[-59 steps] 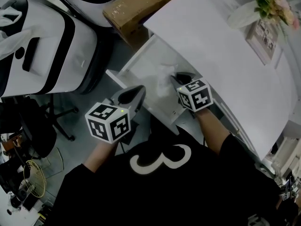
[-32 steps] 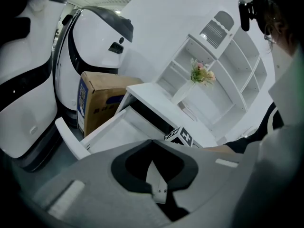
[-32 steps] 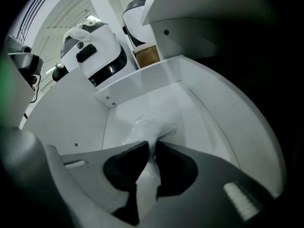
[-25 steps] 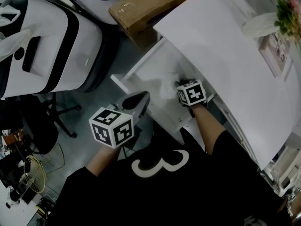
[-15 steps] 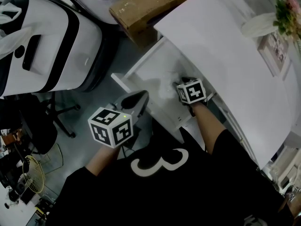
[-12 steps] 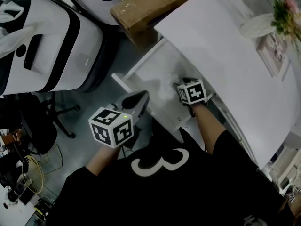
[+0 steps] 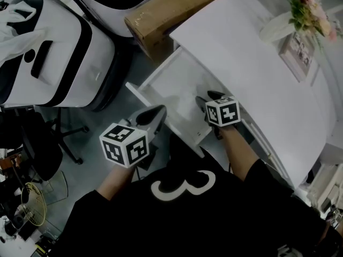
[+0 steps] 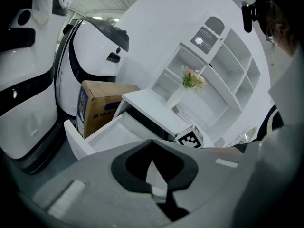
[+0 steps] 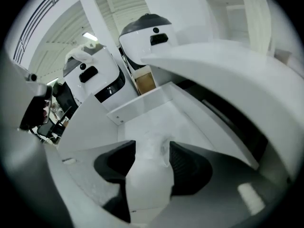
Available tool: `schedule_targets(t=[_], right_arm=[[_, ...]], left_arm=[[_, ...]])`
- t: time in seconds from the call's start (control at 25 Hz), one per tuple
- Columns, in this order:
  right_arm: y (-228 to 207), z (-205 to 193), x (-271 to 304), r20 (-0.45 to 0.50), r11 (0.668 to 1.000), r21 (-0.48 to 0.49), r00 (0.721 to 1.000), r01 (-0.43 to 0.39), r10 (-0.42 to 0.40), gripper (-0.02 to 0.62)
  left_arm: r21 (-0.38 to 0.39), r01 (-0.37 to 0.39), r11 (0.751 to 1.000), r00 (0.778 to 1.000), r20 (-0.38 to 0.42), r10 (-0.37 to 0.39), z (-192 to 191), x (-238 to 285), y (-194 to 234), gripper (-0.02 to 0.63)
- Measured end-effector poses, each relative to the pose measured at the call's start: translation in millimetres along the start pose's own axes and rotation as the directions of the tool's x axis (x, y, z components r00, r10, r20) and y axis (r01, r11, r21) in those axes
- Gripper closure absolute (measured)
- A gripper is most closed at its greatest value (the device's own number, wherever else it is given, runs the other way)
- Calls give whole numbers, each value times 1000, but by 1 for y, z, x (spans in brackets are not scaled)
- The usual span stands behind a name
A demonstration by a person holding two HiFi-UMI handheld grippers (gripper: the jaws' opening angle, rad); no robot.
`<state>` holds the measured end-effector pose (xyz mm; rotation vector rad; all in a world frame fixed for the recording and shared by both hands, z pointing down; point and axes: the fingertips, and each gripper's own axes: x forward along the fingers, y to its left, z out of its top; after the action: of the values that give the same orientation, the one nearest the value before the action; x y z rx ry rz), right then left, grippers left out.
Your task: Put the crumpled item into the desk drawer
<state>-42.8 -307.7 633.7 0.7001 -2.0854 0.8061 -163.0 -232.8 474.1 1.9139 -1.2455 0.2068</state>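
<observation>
The white desk drawer (image 7: 155, 84) stands pulled open under the desk top (image 7: 252, 68). A crumpled, pale, see-through item (image 9: 151, 152) lies on the drawer floor (image 9: 166, 110). My right gripper (image 7: 207, 97) hangs above the drawer's near end. Its jaws have just been opening and now stand open (image 9: 152, 144). The item shows in the gap below them, and the pads do not press on it. My left gripper (image 7: 159, 111) hovers outside the drawer front with its tips together (image 8: 152, 144) and nothing in them.
A brown cardboard box (image 7: 166, 9) stands beyond the drawer. A large white and black rounded machine (image 7: 53, 52) fills the left. A vase of flowers (image 7: 308, 4) and a small frame (image 7: 300, 44) sit on the desk. A black office chair (image 7: 48, 149) is at lower left.
My right gripper has opened and lifted up from the drawer floor, leaving the crumpled item there. My left gripper has risen a little.
</observation>
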Motion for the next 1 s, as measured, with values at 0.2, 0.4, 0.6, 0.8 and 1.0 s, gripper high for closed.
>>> schedule_targets(t=[0.2, 0.4, 0.6, 0.8, 1.0], right_arm=[[22, 19, -57, 156, 999, 9, 987, -45, 43, 379], [58, 40, -120, 318, 994, -38, 942, -104, 111, 444], [95, 46, -182, 435, 983, -108, 882, -148, 181, 498], [134, 38, -231, 486, 965, -176, 836, -192, 255, 577], [167, 27, -270, 524, 950, -226, 795, -215, 304, 592]], left_arm=[[18, 19, 1000, 1000, 23, -19, -5, -19, -23, 595], [52, 32, 998, 998, 44, -35, -8, -40, -44, 595], [92, 56, 994, 994, 85, -64, -6, -62, -71, 595], [138, 82, 987, 985, 140, -101, 2, -92, -101, 595], [181, 119, 976, 972, 179, -151, 5, -120, -129, 595]])
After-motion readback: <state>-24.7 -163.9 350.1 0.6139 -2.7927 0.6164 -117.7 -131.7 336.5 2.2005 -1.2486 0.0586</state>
